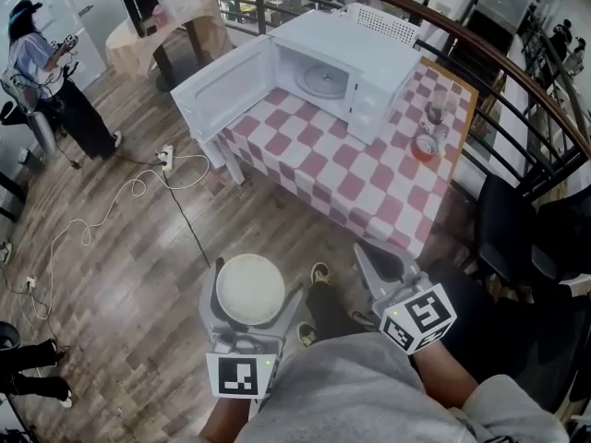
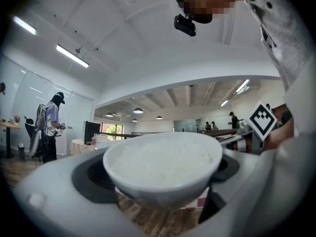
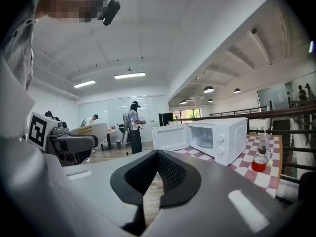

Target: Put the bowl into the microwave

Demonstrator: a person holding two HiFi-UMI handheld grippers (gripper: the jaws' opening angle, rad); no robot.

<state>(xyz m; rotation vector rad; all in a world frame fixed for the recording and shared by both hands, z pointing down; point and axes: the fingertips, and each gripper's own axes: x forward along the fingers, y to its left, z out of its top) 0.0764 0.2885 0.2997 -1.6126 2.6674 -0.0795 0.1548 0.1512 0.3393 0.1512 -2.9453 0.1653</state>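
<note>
Wood-plank flooring (image 1: pixel 111 247) fills most of the head view. At 12 o'clock stands a table draped in a red-and-white checked cloth (image 1: pixel 369 183). A white box-shaped microwave (image 1: pixel 369 58) sits on the cloth's far end. Its white hinged door (image 1: pixel 226 86) is swung wide open toward 10 o'clock and overhangs the table edge. A round glass turntable (image 1: pixel 323 81) shows inside the cavity.

On the cloth at 2 o'clock of the microwave stand a small red cup (image 1: pixel 425 146) and a clear drinking glass (image 1: pixel 436 109), close together. A curved black metal railing (image 1: pixel 517 81) runs behind the table, and a black chair (image 1: pixel 508 229) stands at 3 o'clock.

On the floor at 10 o'clock a white power strip (image 1: pixel 166 158) lies with a looping white cable (image 1: pixel 102 215), and a thin black cord (image 1: pixel 189 224) runs from there toward 6 o'clock. A person in dark trousers (image 1: pixel 51 81) stands well away at 10 o'clock.

The left gripper (image 1: pixel 251 293), at 7 o'clock, has its jaws clamped on a round white ceramic bowl (image 2: pixel 163 167), held upright above the floor. The bowl is well short of the table, with bare planks and the cloth's near edge between it and the microwave. The right gripper (image 1: pixel 380 264), at 5 o'clock, has its jaws closed together with nothing between them.
</note>
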